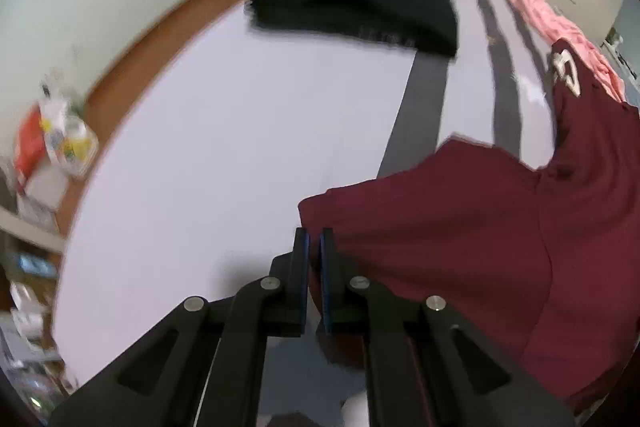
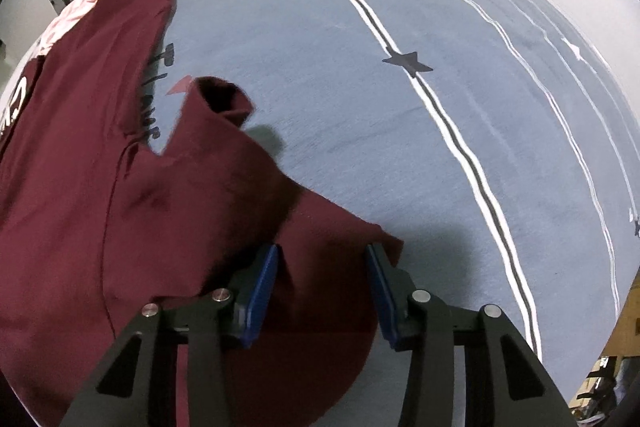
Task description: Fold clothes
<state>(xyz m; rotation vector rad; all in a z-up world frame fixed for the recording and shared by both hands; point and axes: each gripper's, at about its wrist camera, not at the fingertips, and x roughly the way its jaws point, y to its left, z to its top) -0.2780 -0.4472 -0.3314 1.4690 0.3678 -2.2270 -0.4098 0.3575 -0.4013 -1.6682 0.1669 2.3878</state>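
Observation:
A maroon shirt (image 1: 460, 227) lies spread on the bed, with white print near its far end. My left gripper (image 1: 314, 241) is shut on the shirt's near corner, and maroon cloth shows in the thin slit between its blue pads. In the right wrist view the same maroon shirt (image 2: 80, 187) fills the left side, one sleeve (image 2: 220, 99) curled up. My right gripper (image 2: 322, 259) stands open over a corner flap of the shirt. Cloth lies between its fingers (image 2: 262, 279), but the pads do not press on it.
A folded black garment (image 1: 352, 11) rests farther up the pale bed cover (image 1: 220, 147). A pink garment (image 1: 560, 23) lies beyond the maroon one. The blue striped cover (image 2: 360, 107) stretches to the right. A wooden floor strip (image 1: 132, 67) and shelf clutter (image 1: 60, 139) border the bed's left edge.

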